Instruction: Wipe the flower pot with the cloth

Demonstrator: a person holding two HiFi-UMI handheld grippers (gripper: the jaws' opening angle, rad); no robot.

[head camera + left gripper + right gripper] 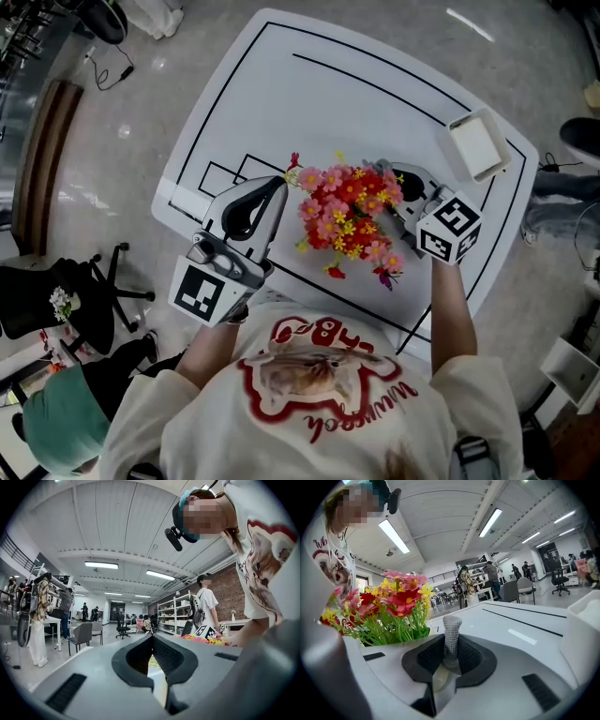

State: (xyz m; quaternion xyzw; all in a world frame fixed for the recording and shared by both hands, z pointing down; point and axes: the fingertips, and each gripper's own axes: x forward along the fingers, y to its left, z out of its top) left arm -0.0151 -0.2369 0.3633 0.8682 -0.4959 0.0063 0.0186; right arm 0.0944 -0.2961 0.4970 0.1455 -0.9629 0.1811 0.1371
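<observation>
Right gripper (451,654) pinches the cloth (451,632) in narrowly parted jaws, left gripper (151,639) is closed on nothing, both flank the flowers (347,214) hiding the flower pot mid-table (356,103), so probably dip the cloth under the blooms onto the pot wall.

Grey knit cloth (451,634) stands upright beside flowers (347,220)

The head view looked steeply down from above on the table (281,84) and flowers (347,211), while both gripper views sat low and close on either side, facing roughly level across the room, all three sharing the flowers.
</observation>
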